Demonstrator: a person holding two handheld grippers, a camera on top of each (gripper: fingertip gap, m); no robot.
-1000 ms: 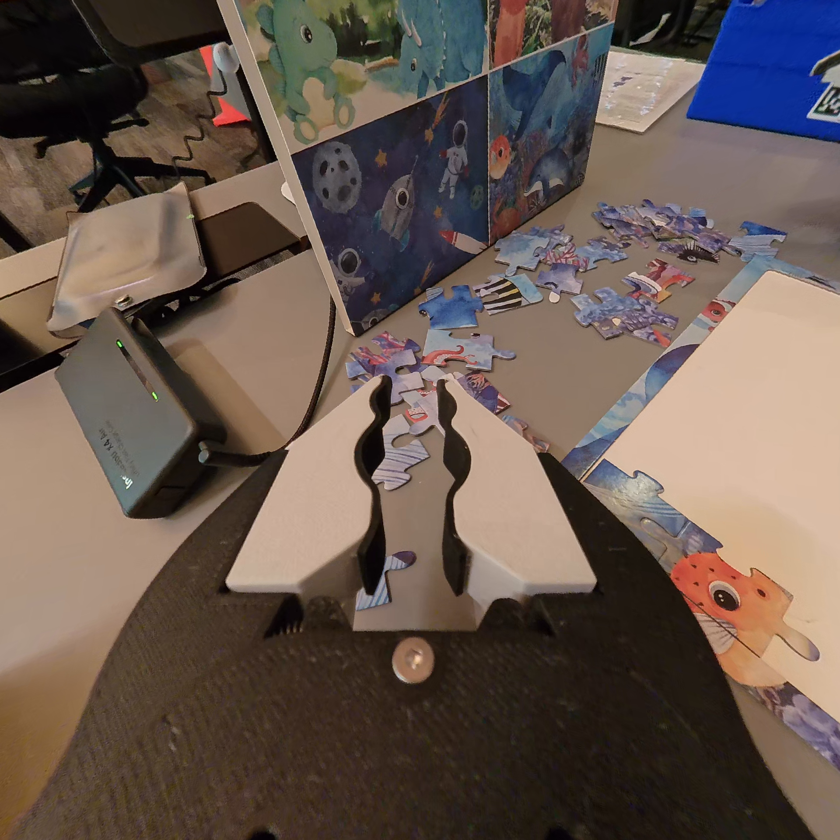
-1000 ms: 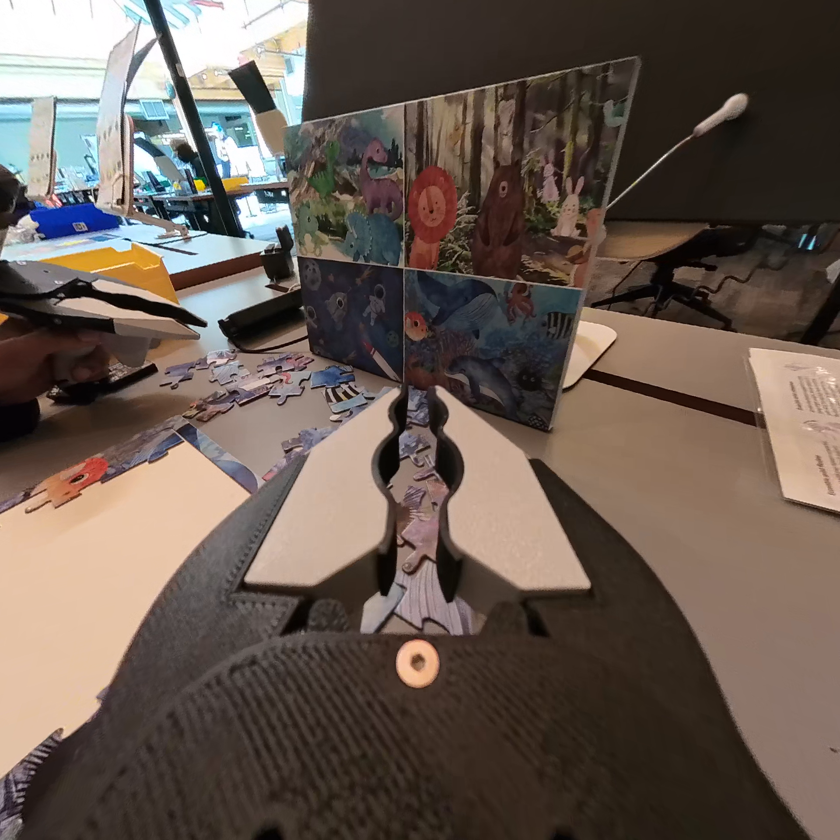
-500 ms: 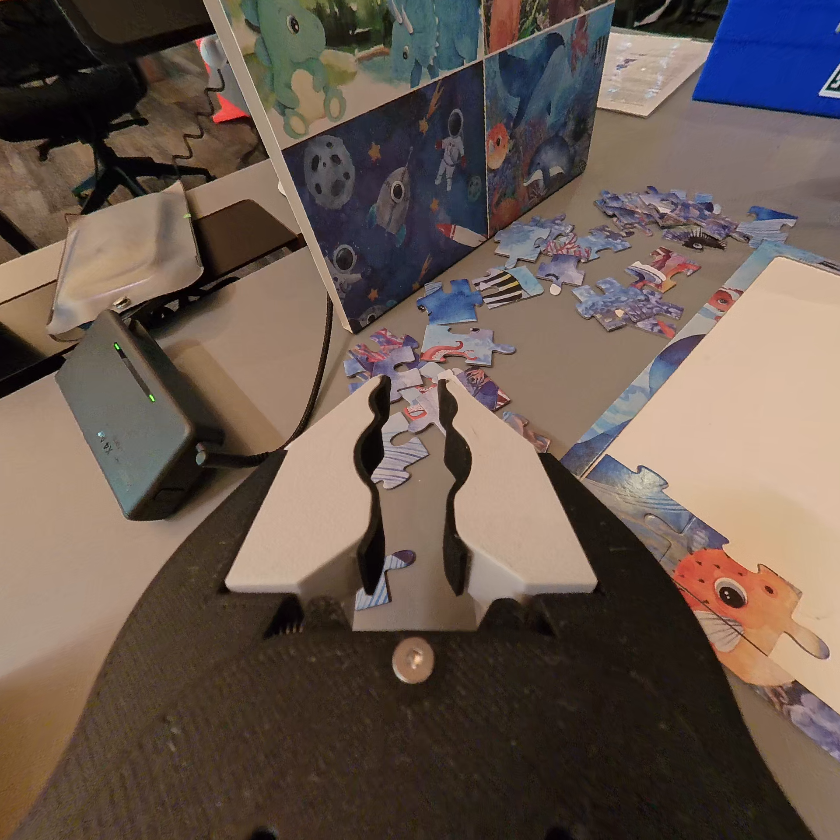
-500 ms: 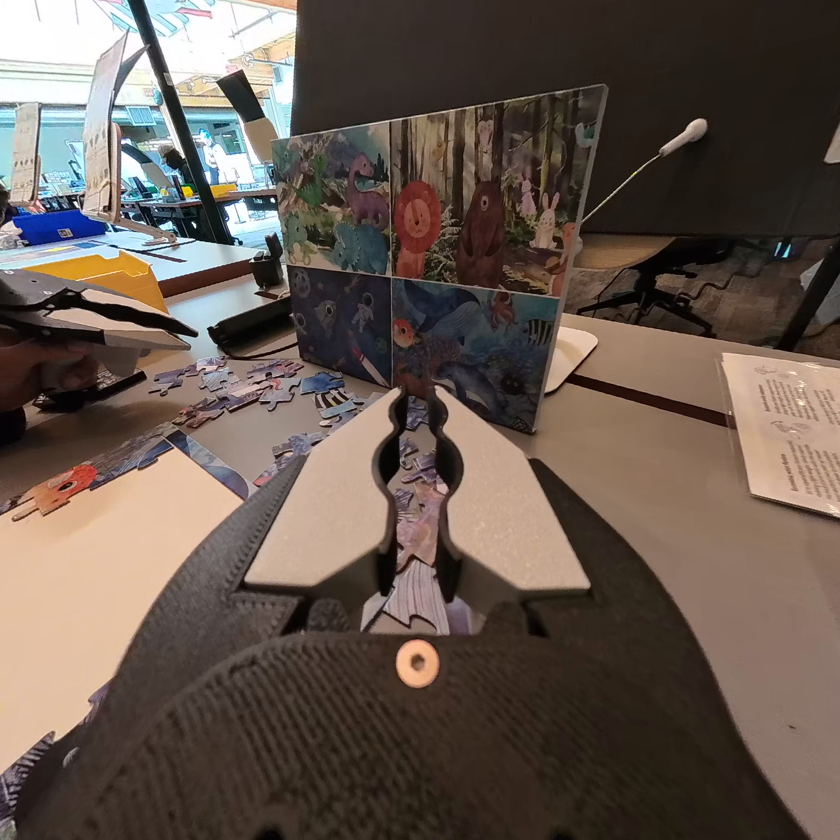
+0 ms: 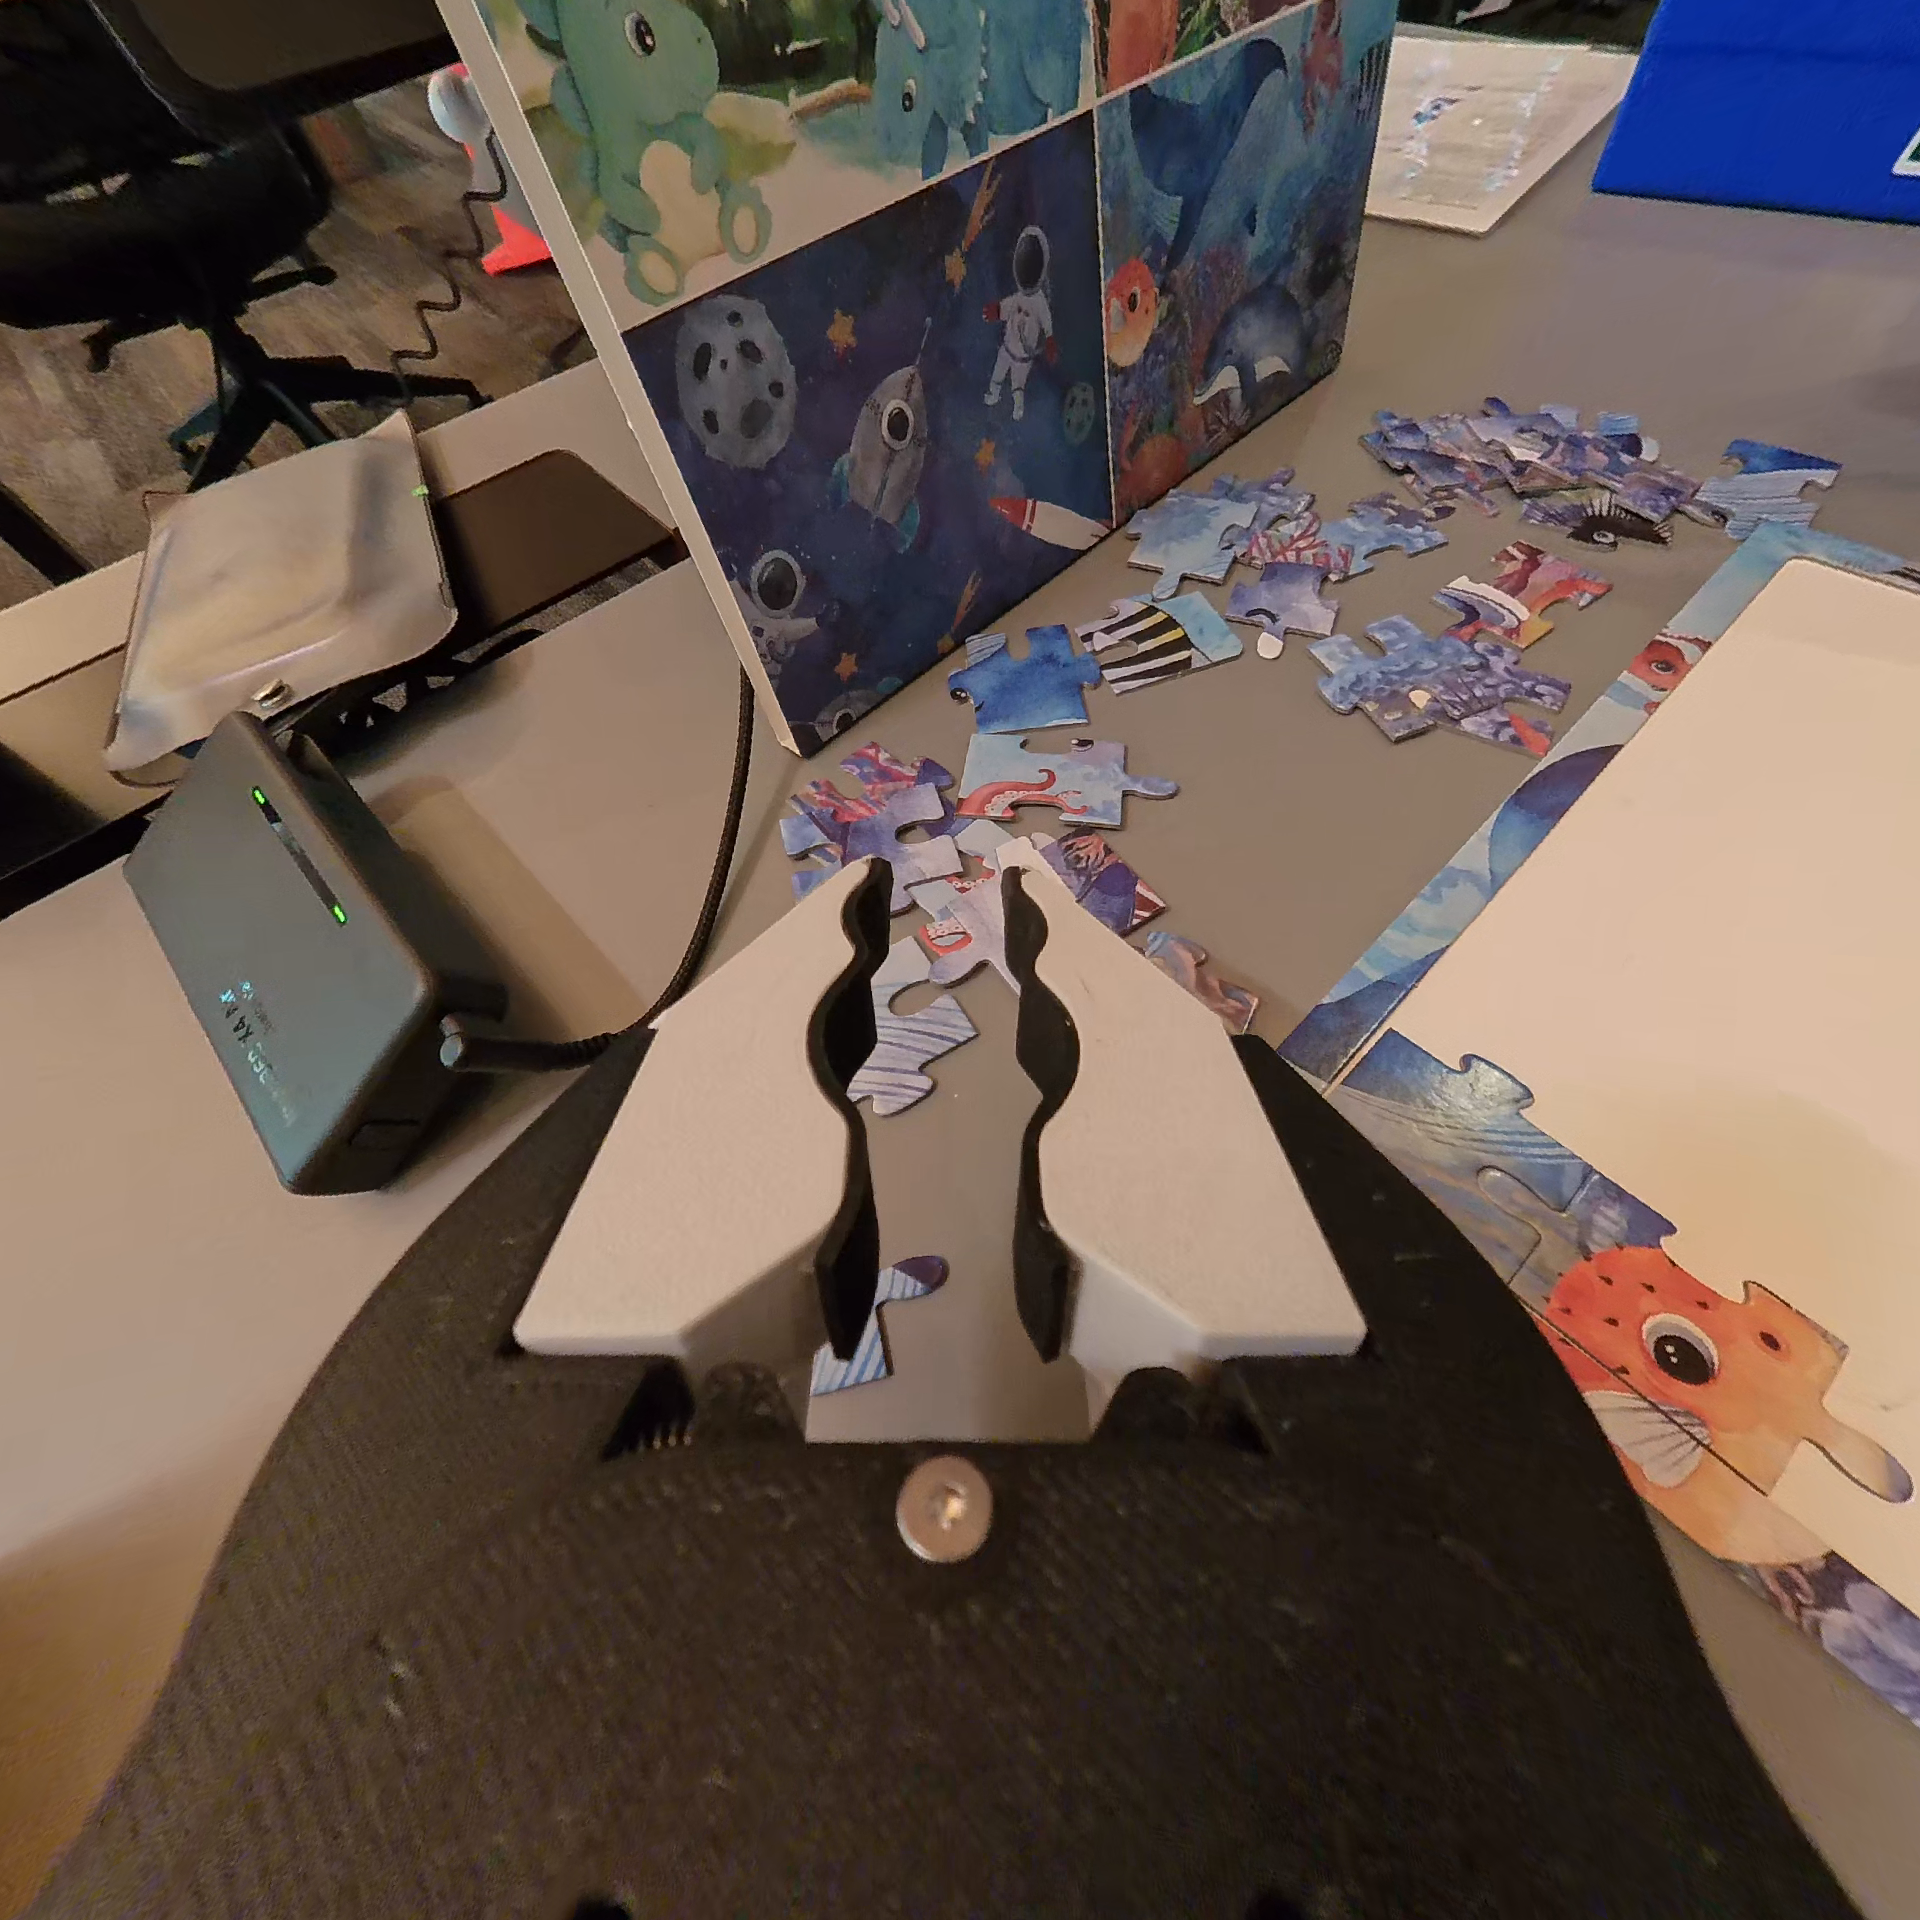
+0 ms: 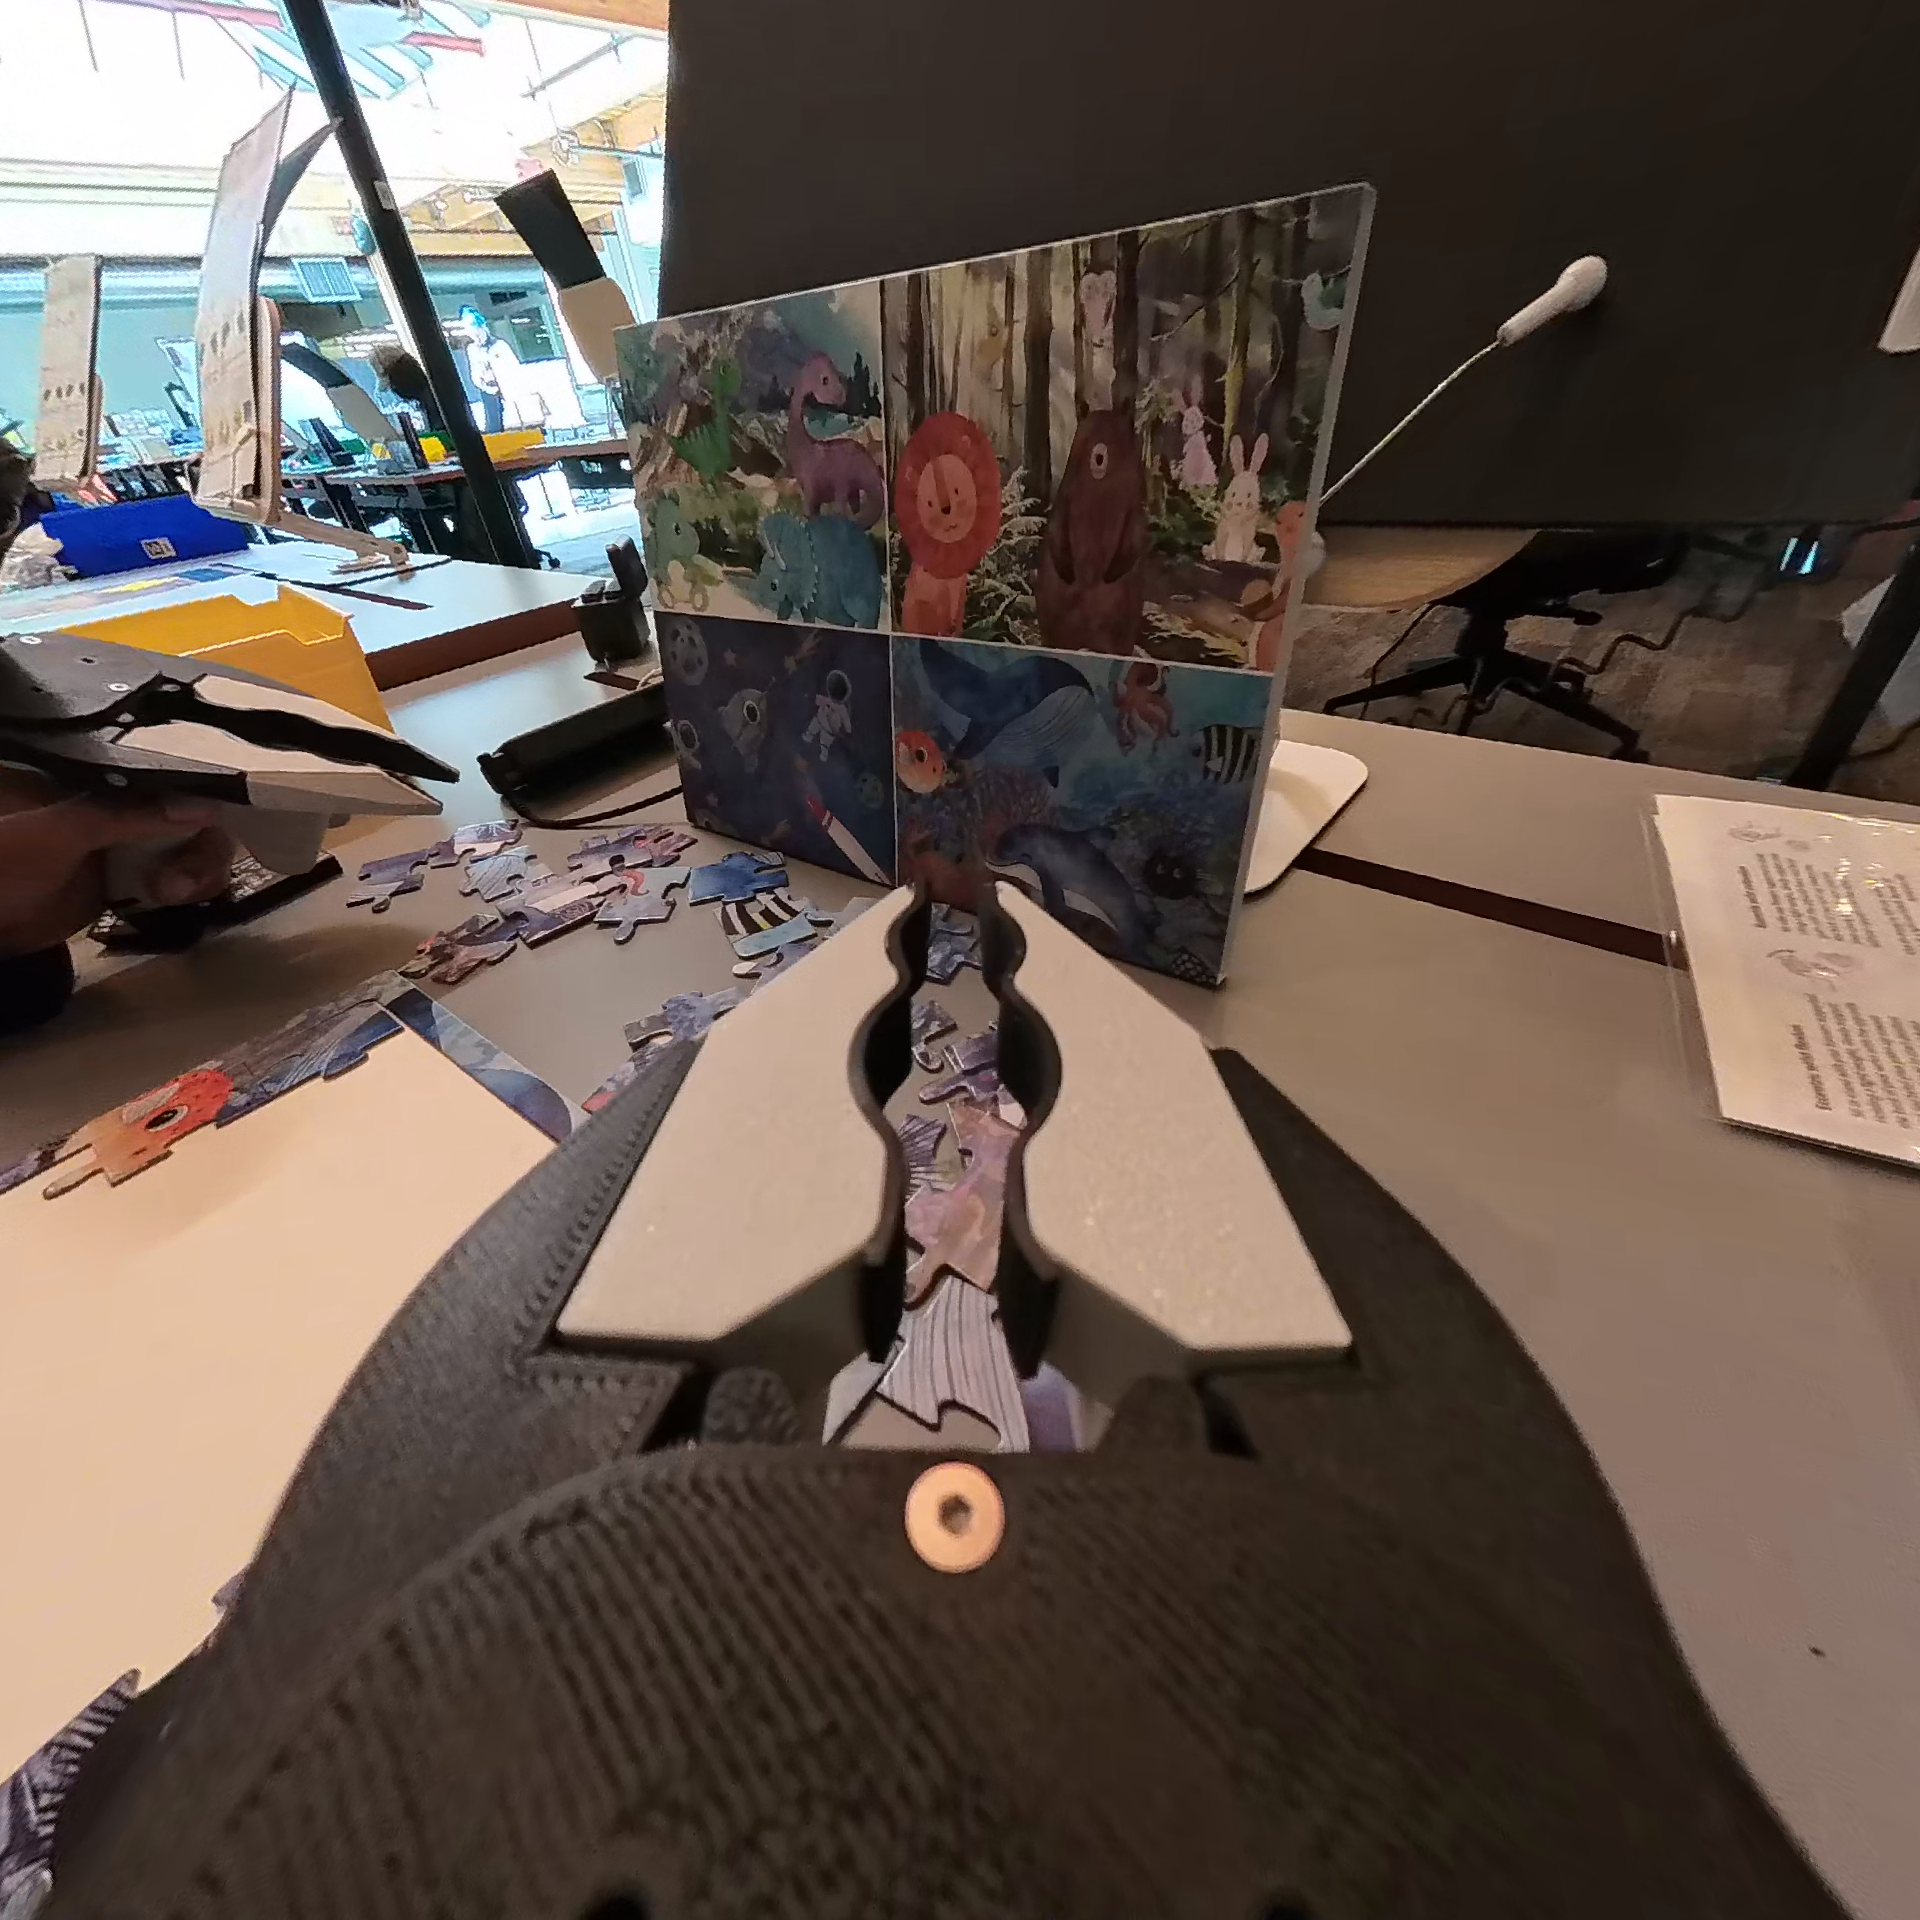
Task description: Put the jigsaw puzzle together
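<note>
Loose blue jigsaw pieces (image 5: 1049, 779) lie scattered on the grey table in front of the upright picture box (image 5: 935, 416). The white puzzle board (image 5: 1662, 935) lies at the right, with joined orange fish pieces (image 5: 1683, 1351) on its near edge. My left gripper (image 5: 945, 878) is open and empty, hovering over the nearest cluster of pieces. My right gripper (image 6: 956, 894) is slightly open and empty above another pile of pieces (image 6: 956, 1174), facing the box (image 6: 1039, 623). The left gripper (image 6: 442, 784) also shows at the left of the right wrist view, above the table.
A dark power bank (image 5: 281, 966) with a black cable lies left of the pieces. A grey pouch (image 5: 281, 582) lies behind it. A sheet of paper in a sleeve (image 6: 1797, 966) lies at the right. A yellow bin (image 6: 239, 634) and a blue box (image 5: 1766, 114) stand farther off. Spacing between my two grippers at the tips: around 30 cm.
Both grippers have drifted only slightly; the box sits a little more to the left in the right wrist view. Neither jaw opening has changed and no piece has moved.
</note>
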